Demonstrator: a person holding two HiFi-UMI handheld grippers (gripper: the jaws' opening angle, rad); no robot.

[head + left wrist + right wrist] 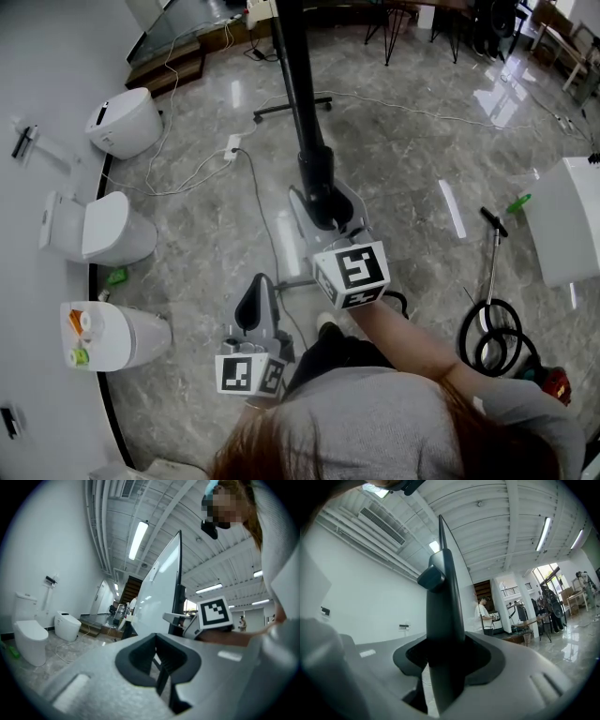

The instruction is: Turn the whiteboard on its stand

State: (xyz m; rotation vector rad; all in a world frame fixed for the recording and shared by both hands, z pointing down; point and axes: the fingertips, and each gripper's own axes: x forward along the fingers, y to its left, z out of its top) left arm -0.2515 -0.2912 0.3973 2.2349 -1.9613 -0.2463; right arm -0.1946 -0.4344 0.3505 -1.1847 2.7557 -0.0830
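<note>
Glossy polished stone floor [403,141], glossy smooth whiteboard [161,583], matt dark stand post [443,620].

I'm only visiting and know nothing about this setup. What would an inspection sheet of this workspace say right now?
Surface: glossy grey floor; no worktable in use.
Job's things: whiteboard upright on its stand, seen edge-on from above.
Clutter: toilets along the wall, green bottle, coiled black hose.
Grippers: right hand-held gripper has its jaws around the whiteboard's post, with a gap showing beside it; left hand-held gripper has its jaws apart and empty.
Cables: white cables and a power strip on the floor near the stand.
Surroundings: white wall; chairs at the far end.
</note>
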